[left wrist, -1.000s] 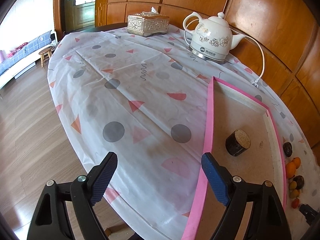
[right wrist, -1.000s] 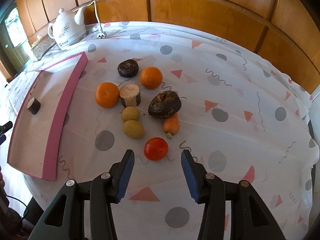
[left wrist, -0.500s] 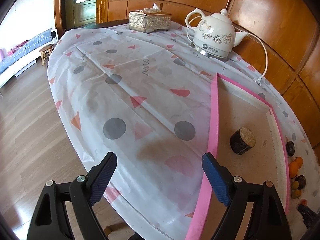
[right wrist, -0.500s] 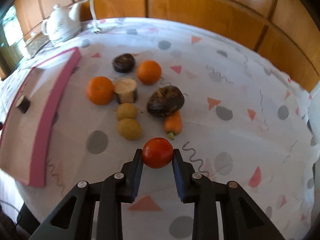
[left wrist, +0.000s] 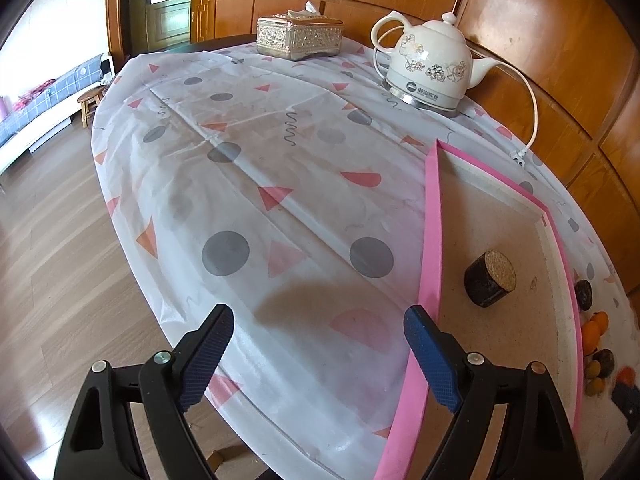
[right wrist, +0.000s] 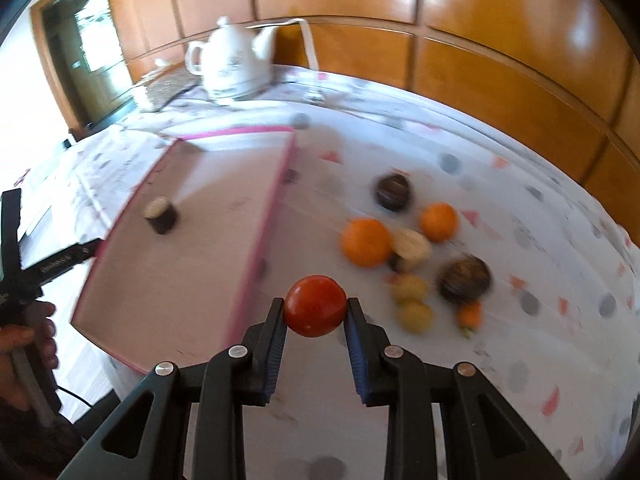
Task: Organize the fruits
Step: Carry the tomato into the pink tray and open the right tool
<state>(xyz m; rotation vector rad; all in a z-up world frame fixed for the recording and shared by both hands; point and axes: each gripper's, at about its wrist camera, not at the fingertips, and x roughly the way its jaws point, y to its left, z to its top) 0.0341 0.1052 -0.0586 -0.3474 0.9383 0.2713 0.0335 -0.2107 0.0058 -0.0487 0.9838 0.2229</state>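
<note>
One tomato [right wrist: 315, 306] up in the right wrist view, pinched between the jaws of the right gripper [right wrist: 316, 312] across its widest part, clear of the tabletop [right wrist: 500, 368]. Sits right at the tips, a pad on each flank, top and bottom bulging out above and below. Probably light, smooth-skinned and a little soft: firm enough to carry, easy to bruise if squeezed hard, and round enough to squirt out if the grip slides off the middle. Best hold looks like exactly this, across the equator. Blurred picture, so fine detail lost. Ahead and to the left, a pink-rimmed tray [right wrist: 256, 256] with a dark stubby cylinder [right wrist: 161, 214] on it; to the right, loose on the cloth, two oranges [right wrist: 366, 242], a pale cut log piece [right wrist: 412, 246], two dark round fruits [right wrist: 464, 280], two yellowish ones [right wrist: 410, 290] and a small carrot [right wrist: 469, 316]. White kettle [right wrist: 232, 66] at the back.

Over to the left wrist view: left gripper [left wrist: 318, 354] with jaws spread wide, nothing between them, hovering over the near edge of the patterned cloth. Right-hand jaw just beside the tray's pink rim [left wrist: 430, 248]. Same dark cylinder [left wrist: 490, 278] alone on the tray floor, fruit pile barely peeking past the far rim [left wrist: 594, 330]. Kettle [left wrist: 426, 68] and tissue box [left wrist: 300, 36] well apart at the back.
</note>
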